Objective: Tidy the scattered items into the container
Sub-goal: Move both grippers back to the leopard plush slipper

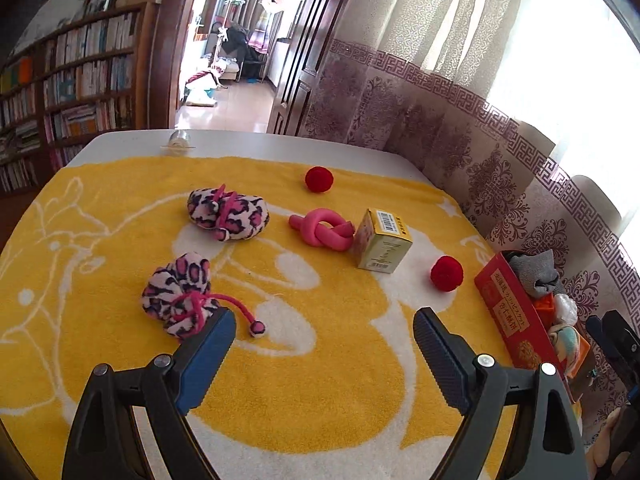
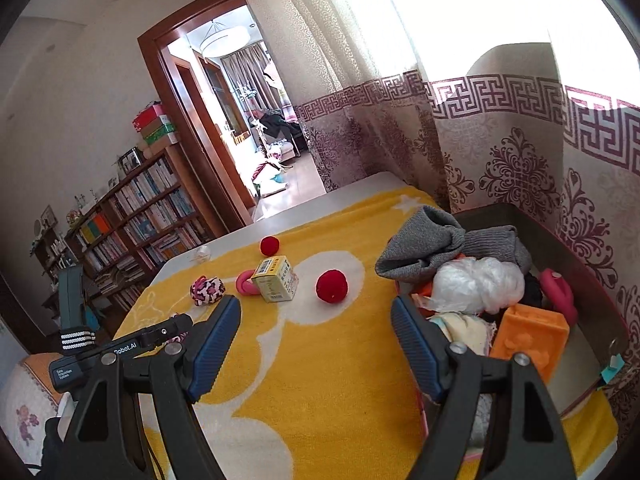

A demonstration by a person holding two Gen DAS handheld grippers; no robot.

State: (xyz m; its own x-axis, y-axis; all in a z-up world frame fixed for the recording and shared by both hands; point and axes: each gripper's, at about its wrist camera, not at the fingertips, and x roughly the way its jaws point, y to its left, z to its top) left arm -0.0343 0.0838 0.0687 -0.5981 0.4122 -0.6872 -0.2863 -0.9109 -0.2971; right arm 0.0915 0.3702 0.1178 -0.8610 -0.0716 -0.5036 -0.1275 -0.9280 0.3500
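On the yellow towel (image 1: 320, 380) lie two pink leopard plush pouches (image 1: 228, 214) (image 1: 180, 294), a pink knotted tube (image 1: 322, 228), a small yellow box (image 1: 382, 240) and two red pompom balls (image 1: 319, 179) (image 1: 447, 273). The red container box (image 1: 508, 312) at the right holds a grey sock, an orange block (image 2: 532, 336) and other items. My left gripper (image 1: 324, 328) is open and empty, just right of the near pouch. My right gripper (image 2: 316, 316) is open and empty, beside the container (image 2: 600, 304), near the red ball (image 2: 331, 286).
A patterned curtain (image 1: 480, 152) hangs behind the table's right side. A bookshelf (image 1: 80, 92) and a doorway stand beyond the far edge. A small clear object (image 1: 179, 140) sits on the bare table top. The left gripper body (image 2: 120, 344) shows in the right wrist view.
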